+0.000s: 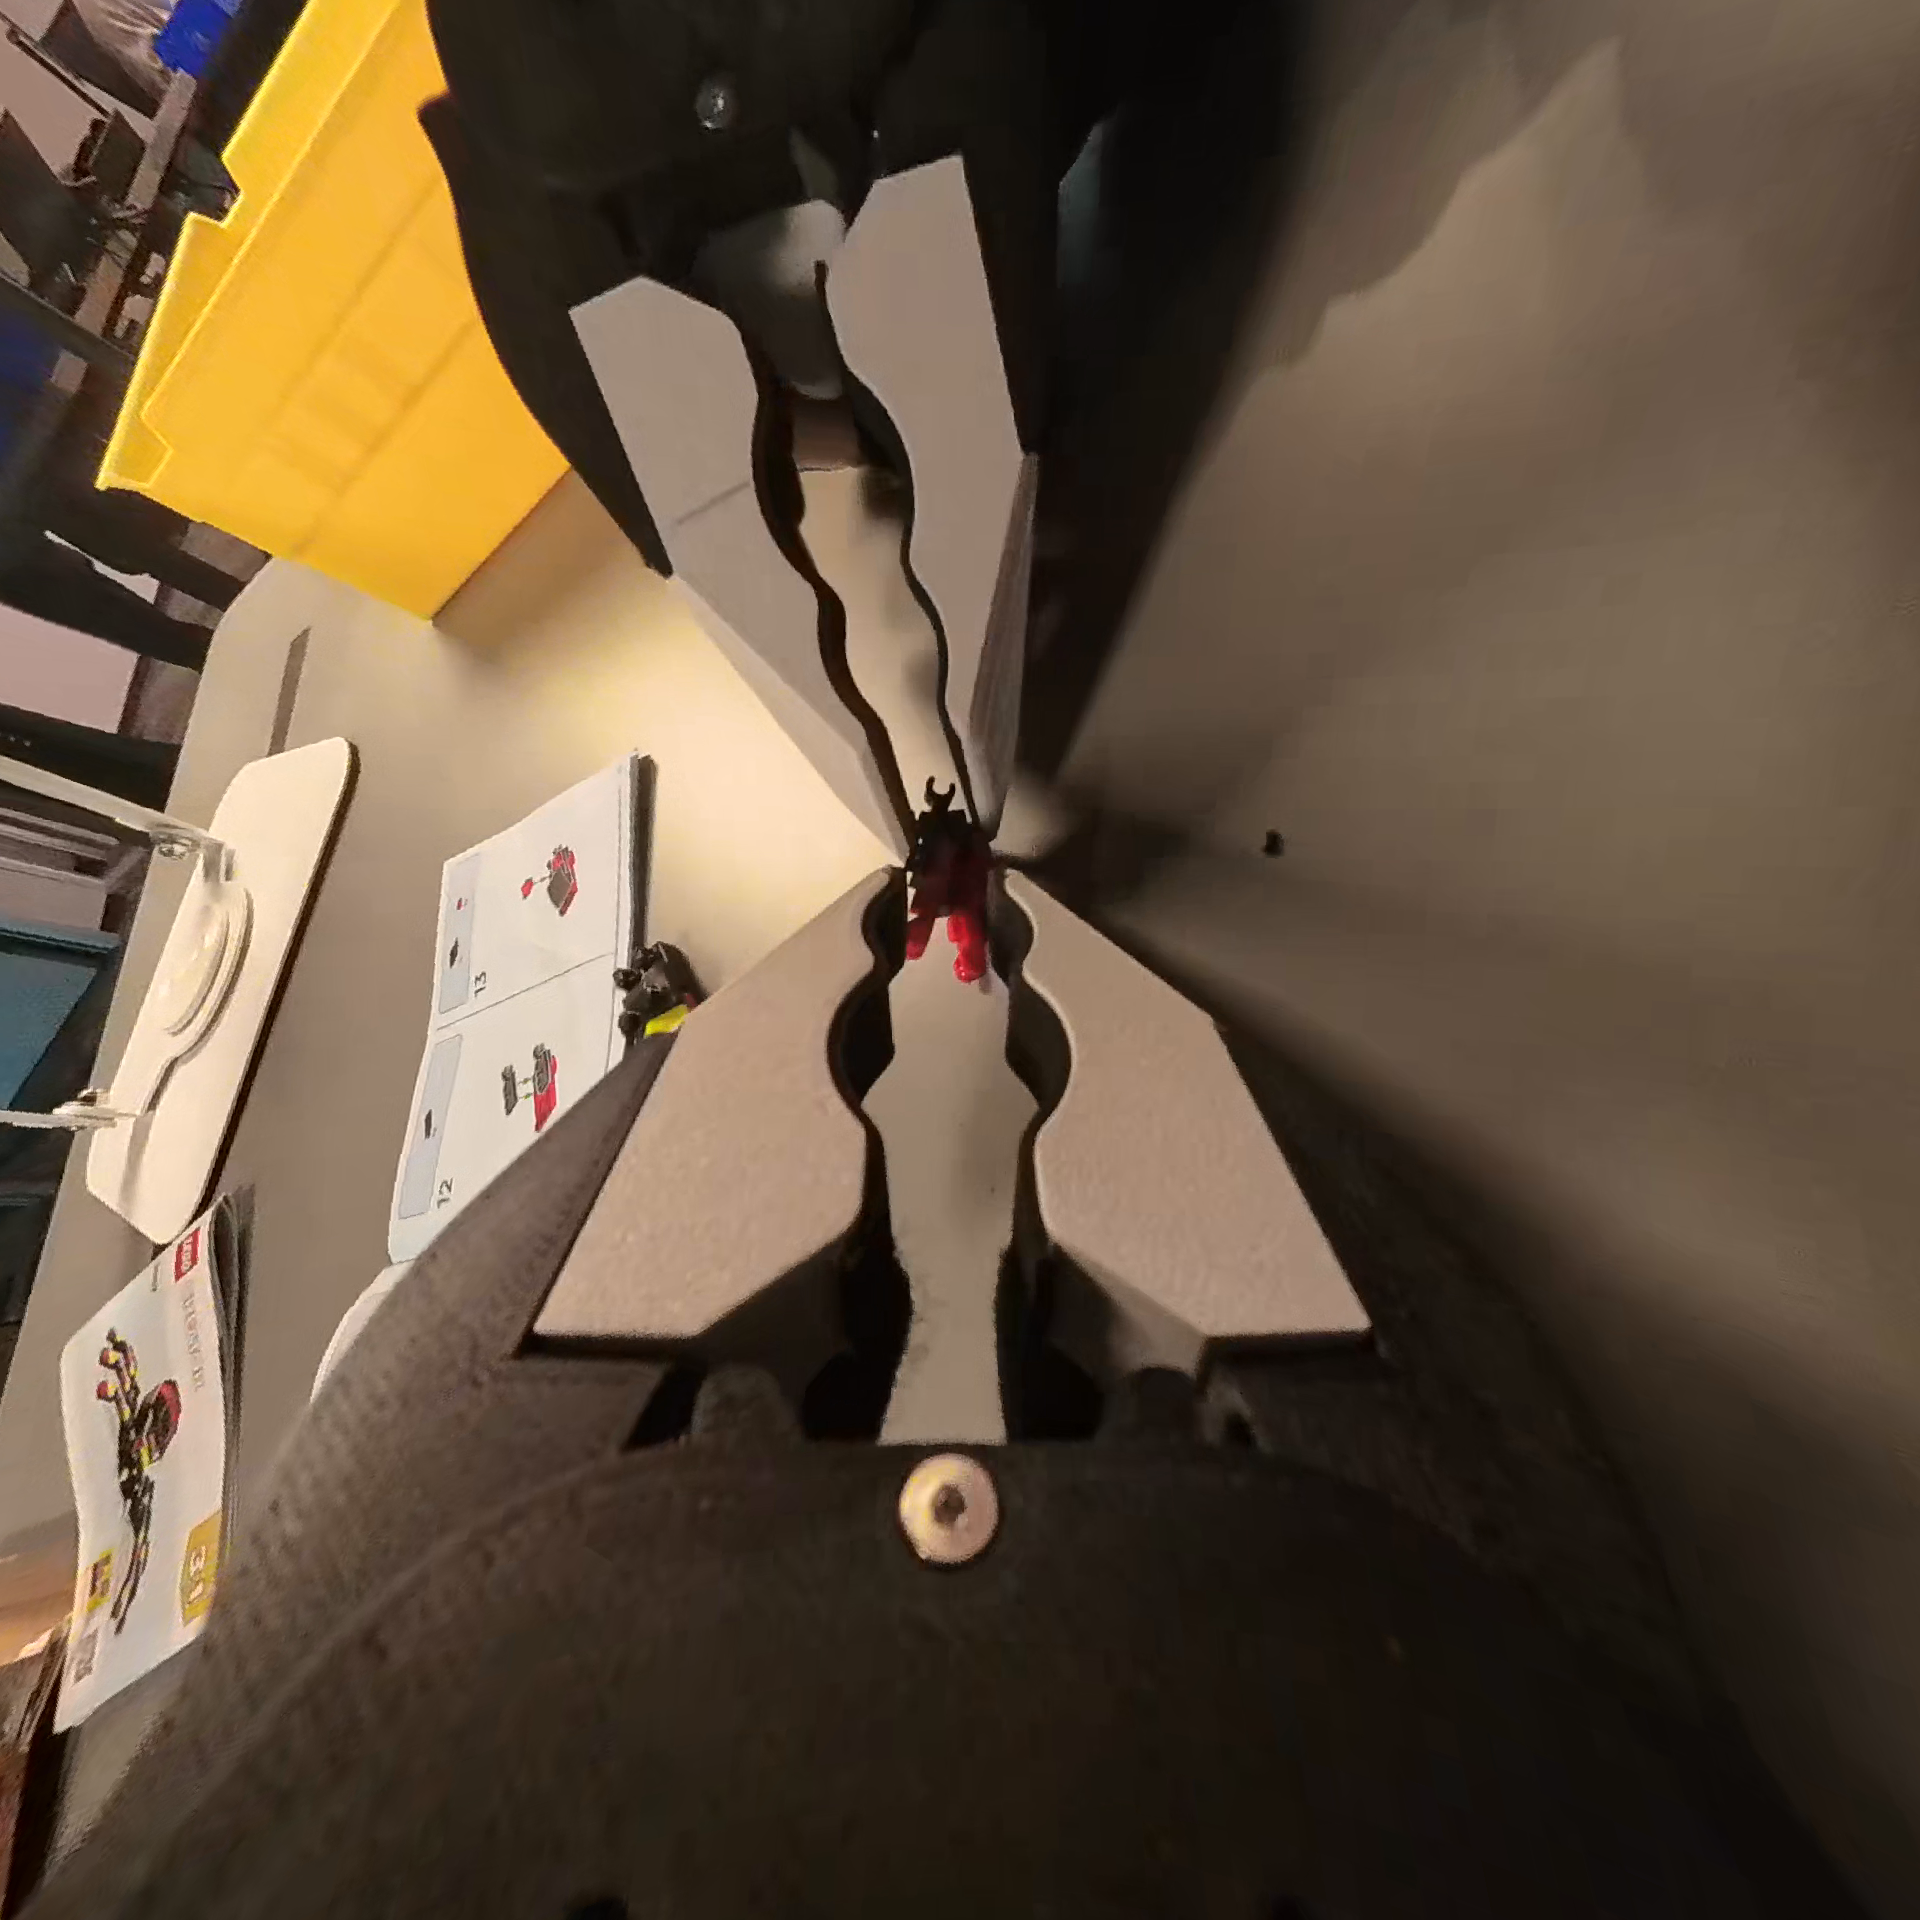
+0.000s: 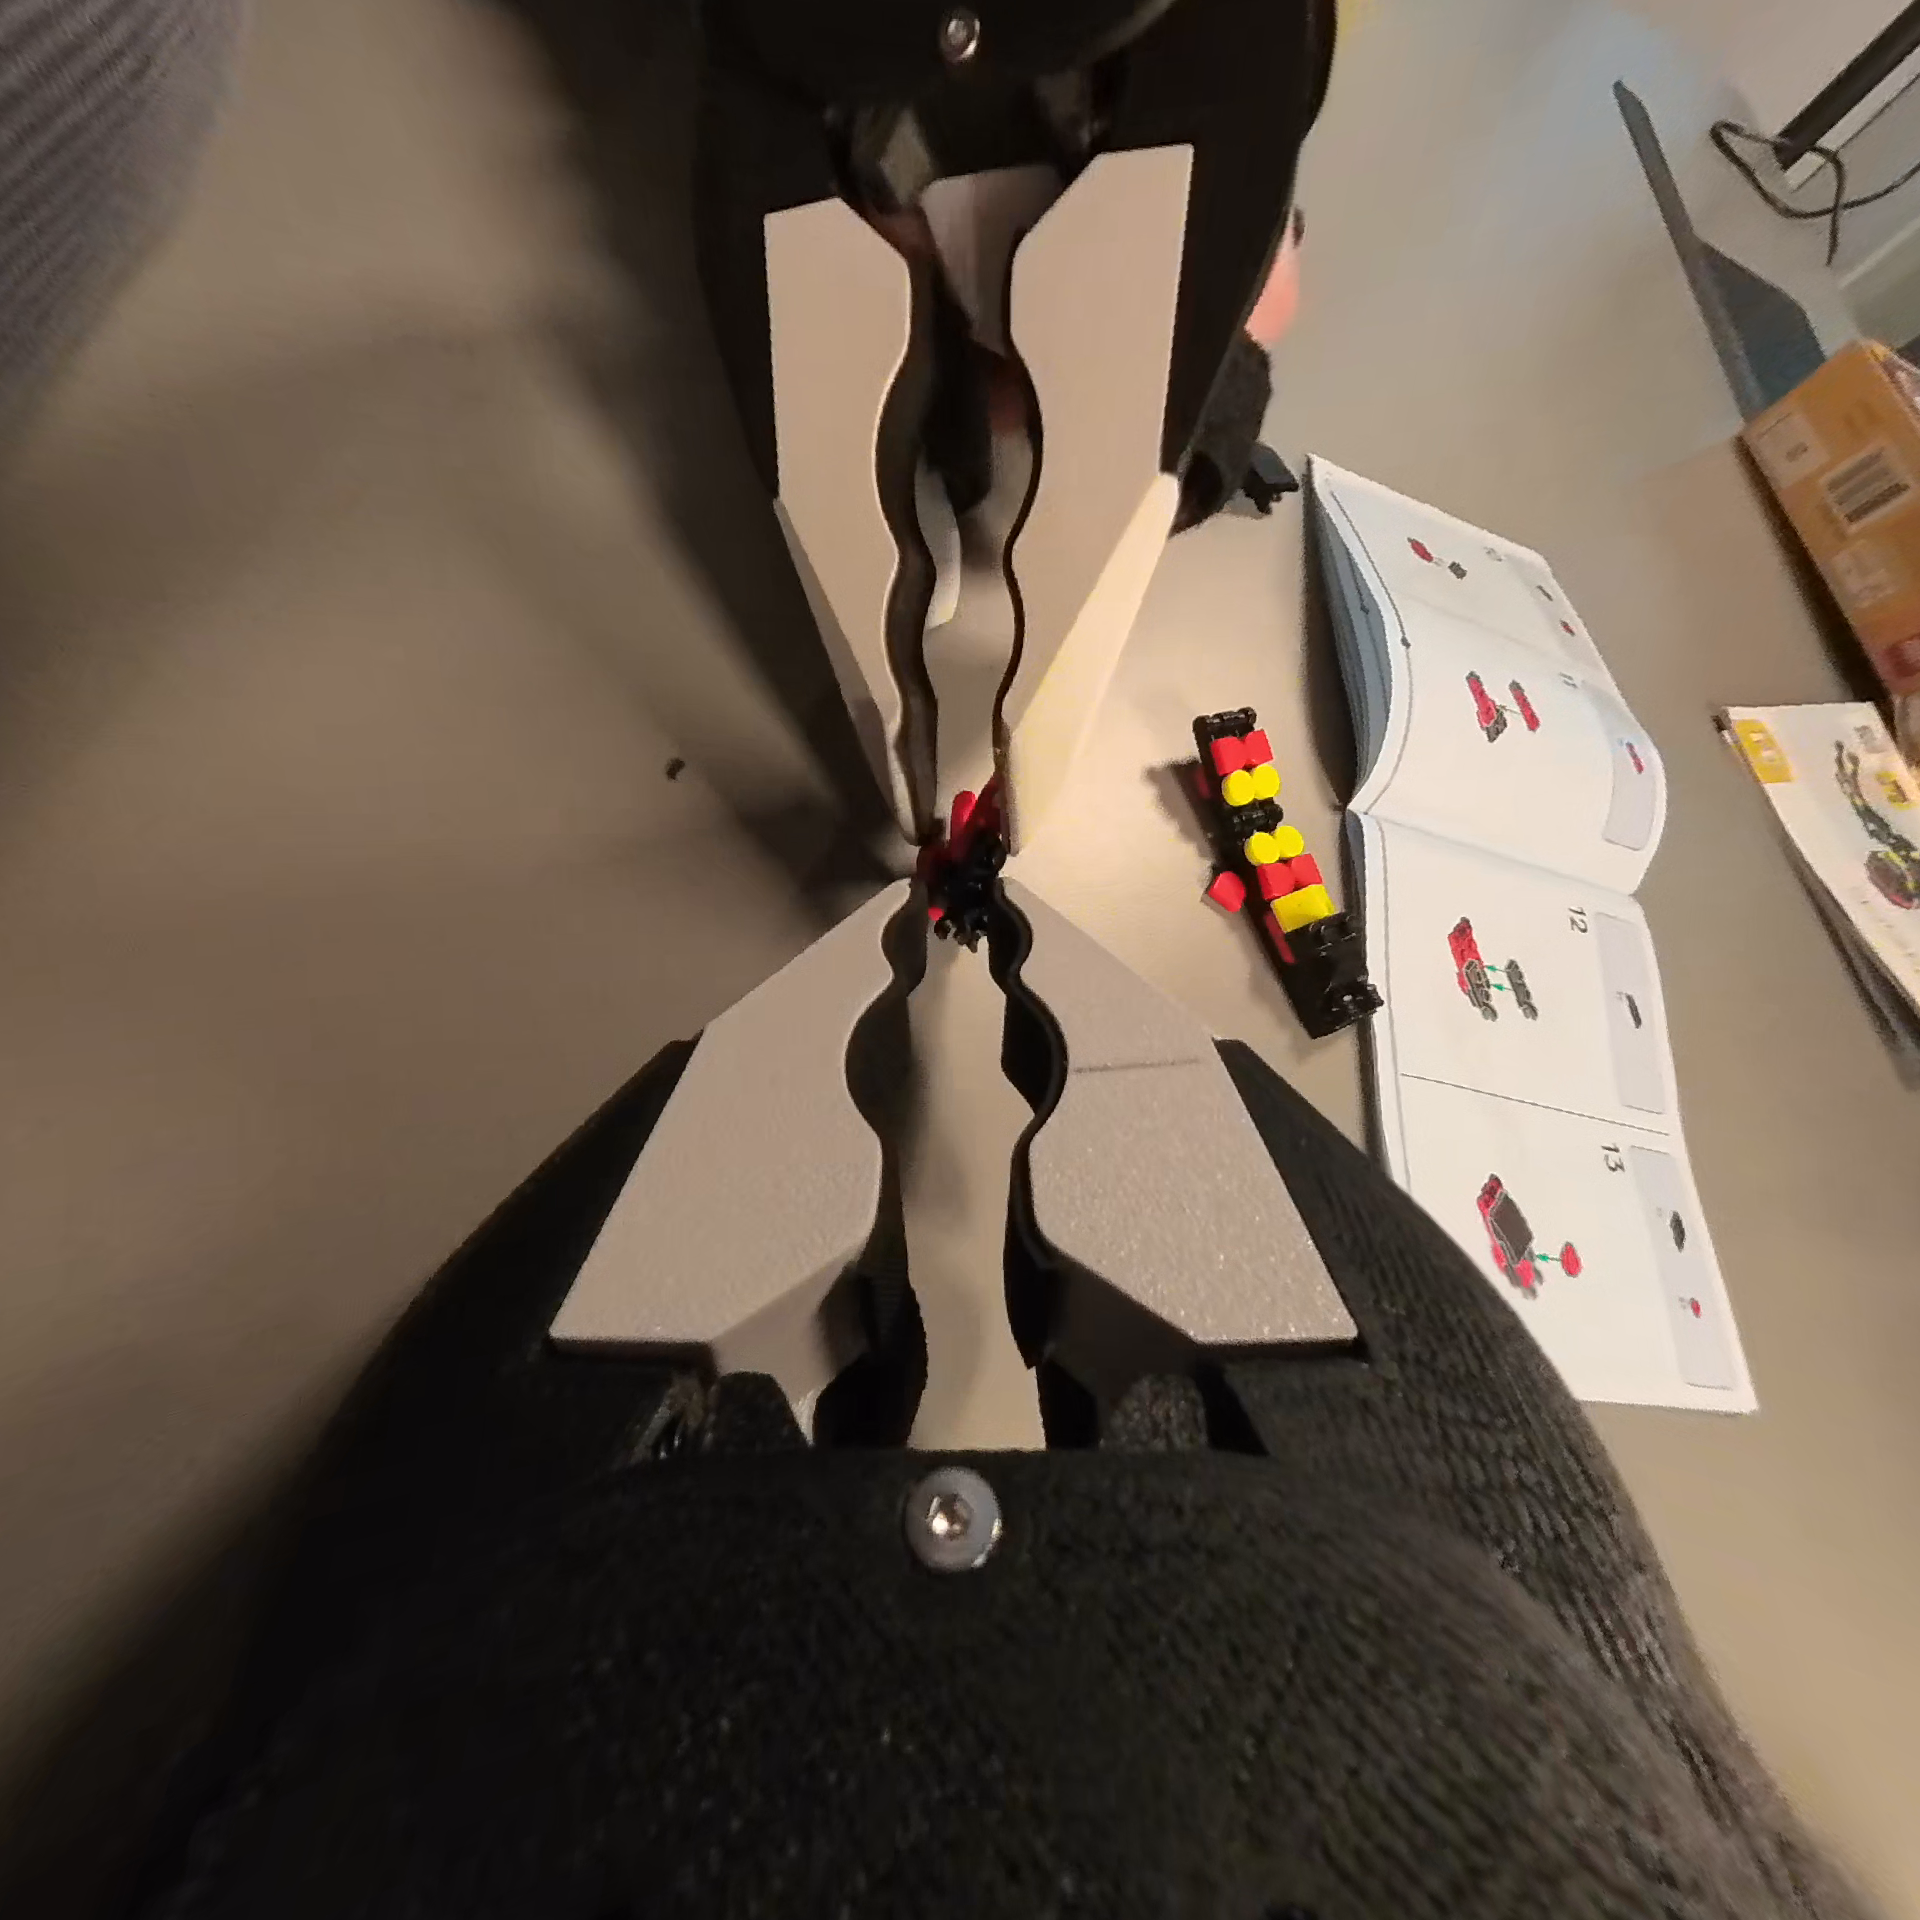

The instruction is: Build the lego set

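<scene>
The grey table (image 2: 1455, 312) carries all items. A yellow bin (image 1: 312, 343) stands at its far edge in the left wrist view, and a cardboard box (image 2: 1849, 499) sits at the edge in the right wrist view. An open instruction booklet (image 2: 1527, 935) lies flat on the table, with a second, closed booklet (image 1: 145, 1455) near it. The left gripper (image 1: 948, 883) and the right gripper (image 2: 961, 883) meet tip to tip above the table. Both have their fingers drawn in on one small red-and-black lego assembly (image 1: 948, 894), held between the two sets of tips and clear of the surface. A longer black, red and yellow lego strip (image 2: 1283, 873) lies on the table just beside the open booklet. A single tiny dark piece (image 2: 673, 769) lies apart on the bare table.
</scene>
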Tool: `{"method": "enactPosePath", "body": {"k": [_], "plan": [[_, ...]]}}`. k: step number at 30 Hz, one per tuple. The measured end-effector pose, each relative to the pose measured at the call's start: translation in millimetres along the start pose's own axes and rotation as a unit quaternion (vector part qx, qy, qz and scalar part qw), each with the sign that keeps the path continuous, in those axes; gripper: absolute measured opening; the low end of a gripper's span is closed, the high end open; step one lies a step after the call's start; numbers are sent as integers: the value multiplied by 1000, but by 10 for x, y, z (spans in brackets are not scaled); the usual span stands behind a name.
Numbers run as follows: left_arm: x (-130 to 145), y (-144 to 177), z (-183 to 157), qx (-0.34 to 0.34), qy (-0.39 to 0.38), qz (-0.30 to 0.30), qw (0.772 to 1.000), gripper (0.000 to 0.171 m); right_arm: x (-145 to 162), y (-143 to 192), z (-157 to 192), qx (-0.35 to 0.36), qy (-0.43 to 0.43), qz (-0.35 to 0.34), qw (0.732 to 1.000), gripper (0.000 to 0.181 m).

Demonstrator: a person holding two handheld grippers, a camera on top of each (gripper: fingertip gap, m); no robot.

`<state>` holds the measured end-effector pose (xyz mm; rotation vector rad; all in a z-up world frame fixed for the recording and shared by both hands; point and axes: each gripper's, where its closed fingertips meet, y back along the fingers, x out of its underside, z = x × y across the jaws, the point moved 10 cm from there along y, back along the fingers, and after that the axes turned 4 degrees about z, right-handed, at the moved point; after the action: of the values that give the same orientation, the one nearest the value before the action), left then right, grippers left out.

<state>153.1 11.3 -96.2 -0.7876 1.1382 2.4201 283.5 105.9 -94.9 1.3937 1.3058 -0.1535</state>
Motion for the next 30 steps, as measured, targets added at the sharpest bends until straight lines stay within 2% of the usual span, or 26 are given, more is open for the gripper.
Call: {"method": "enactPosePath", "body": {"k": [5, 11, 18, 23, 30], "plan": [[2, -2, -11, -5, -10, 5, 1000, 18, -1, 5, -12, 4, -8, -2, 1000, 9], [-44, -42, -12, -34, 15, 1, 999, 23, -11, 32, -56, -2, -46, -17, 999, 9], [-37, -68, 4, -53, 23, 18, 998, 16, 0, 31, -73, -6, -58, -12, 998, 10], [-28, -72, 33, -35, 50, 21, 998, 13, 2, 29, -64, 0, -48, -11, 999, 13], [-28, -82, 43, -33, 50, 24, 998, 13, 7, 36, -41, 17, -11, -2, 1000, 14]]}}
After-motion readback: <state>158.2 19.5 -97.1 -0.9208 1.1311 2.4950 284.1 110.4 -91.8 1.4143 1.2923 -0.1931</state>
